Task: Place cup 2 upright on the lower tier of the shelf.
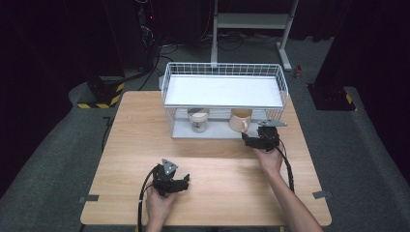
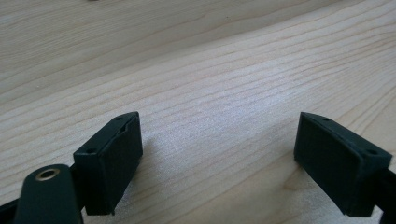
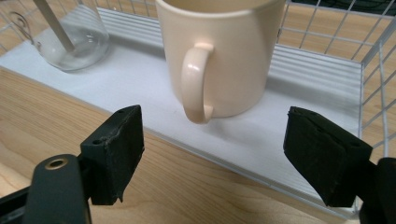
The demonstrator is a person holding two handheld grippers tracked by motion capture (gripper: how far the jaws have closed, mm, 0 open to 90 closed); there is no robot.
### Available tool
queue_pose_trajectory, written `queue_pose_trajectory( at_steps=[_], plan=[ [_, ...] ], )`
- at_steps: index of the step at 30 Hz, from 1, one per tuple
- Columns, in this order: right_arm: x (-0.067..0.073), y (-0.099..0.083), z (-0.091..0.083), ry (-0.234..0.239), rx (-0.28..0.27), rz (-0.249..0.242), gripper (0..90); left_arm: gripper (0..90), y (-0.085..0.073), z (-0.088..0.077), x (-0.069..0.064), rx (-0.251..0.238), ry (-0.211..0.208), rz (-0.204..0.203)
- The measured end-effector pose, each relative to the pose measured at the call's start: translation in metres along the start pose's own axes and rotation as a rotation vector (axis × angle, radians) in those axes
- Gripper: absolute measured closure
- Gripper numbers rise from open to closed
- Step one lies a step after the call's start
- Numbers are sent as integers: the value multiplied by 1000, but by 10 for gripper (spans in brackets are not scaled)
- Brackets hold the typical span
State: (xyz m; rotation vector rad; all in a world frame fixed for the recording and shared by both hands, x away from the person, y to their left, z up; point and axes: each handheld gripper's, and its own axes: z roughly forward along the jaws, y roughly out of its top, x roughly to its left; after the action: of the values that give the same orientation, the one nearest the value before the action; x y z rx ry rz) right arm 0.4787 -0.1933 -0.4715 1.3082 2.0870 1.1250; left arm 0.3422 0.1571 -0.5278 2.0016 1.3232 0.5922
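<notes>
One cream mug point(image 3: 219, 56), one glass jar point(image 3: 74, 42); both tools point(image 1: 247, 138) point(image 1: 186, 182) open, empty.

— What do I have besides the job?
— I see a glass jar point(image 1: 198, 119) on the lower shelf of a white wire rack point(image 1: 222, 71), standing on a wooden table point(image 1: 130, 145). A stand point(image 1: 251, 21) rises behind on grey floor point(image 1: 58, 145).

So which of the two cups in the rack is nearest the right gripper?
The cream mug, handle facing the right gripper; the clear glass cup stands farther left.
</notes>
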Motion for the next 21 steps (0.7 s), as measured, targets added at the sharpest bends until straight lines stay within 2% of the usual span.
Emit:
queue_pose_trajectory(
  at_steps=[11,21],
  plan=[
    [-4,-9,-23,26,-27,26,213,160,0,0,0,-1,0,-1],
    [-8,-16,-37,39,-41,28,221,160,0,0,0,-2,1,-3]
  ],
)
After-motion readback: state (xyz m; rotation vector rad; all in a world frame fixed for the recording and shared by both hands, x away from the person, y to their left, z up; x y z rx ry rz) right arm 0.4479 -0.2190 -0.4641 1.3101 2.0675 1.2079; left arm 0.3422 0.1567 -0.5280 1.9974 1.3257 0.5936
